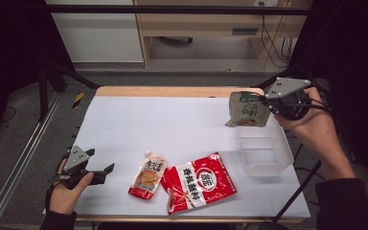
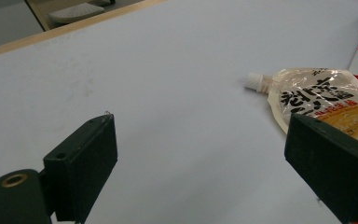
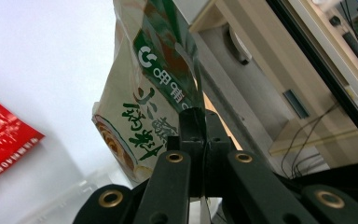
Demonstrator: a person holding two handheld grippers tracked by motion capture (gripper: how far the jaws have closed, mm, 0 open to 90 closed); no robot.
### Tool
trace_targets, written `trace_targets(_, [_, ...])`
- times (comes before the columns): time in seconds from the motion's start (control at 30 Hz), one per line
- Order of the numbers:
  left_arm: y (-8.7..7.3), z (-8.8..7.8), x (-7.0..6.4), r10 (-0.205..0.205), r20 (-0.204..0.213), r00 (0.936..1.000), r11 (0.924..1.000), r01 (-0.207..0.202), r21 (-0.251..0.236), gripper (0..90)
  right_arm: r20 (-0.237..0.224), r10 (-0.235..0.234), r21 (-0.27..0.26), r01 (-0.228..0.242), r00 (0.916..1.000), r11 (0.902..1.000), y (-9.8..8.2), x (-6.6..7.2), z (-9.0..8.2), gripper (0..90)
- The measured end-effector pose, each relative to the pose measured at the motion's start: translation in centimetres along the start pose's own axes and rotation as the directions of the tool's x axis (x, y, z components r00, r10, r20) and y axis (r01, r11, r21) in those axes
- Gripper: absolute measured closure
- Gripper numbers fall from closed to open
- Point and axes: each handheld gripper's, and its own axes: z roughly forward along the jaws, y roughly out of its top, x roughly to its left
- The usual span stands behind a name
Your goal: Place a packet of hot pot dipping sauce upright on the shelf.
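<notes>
- Right gripper (image 1: pixel 268 111) had its jaws pinched fully together on the edge of a green pouch (image 1: pixel 247 110), which hung in the air above the far rim of the clear bin (image 1: pixel 265 153).
- Left gripper (image 1: pixel 106 173) stood wide open and held nothing, low over the surface (image 1: pixel 172 120) at its near left corner, jaws pointing toward the spout pouch (image 1: pixel 148 174).
- Red pouch (image 1: pixel 199 181) lay flat just beside the spout pouch, their edges touching or nearly so.
- Step in hand, as judged: lowering the green pouch into the bin. Best done by centring it over the opening first, since it dangled from one edge and could catch the rim or swing.
- Release only once the pouch's bottom is inside the walls.
- The bin sat close to the right edge of the surface; a nudge outward could push it off.
- Open room: the whole middle and far left of the surface.
</notes>
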Motion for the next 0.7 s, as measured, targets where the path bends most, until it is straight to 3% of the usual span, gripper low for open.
trace_targets(0.07, [0.0,0.0,0.1,0.002,-0.014,0.9999,1.0000,-0.002,0.000,9.5,0.008,0.022,0.004,-0.022,0.9997,0.9998,-0.5,-0.3,0.1,89.9])
trace_targets(0.37, [-0.1,-0.1,0.6,0.014,-0.034,0.9993,0.9999,-0.014,0.001,9.5,0.047,0.023,-0.002,-0.023,0.9986,0.9997,-1.8,-1.5,0.5,90.0])
trace_targets(0.7, [-0.2,-0.2,1.0,-0.001,-0.045,0.9990,1.0000,0.001,-0.005,9.5,0.051,0.048,0.020,-0.049,0.9975,0.9986,-3.5,-2.6,2.9,89.9])
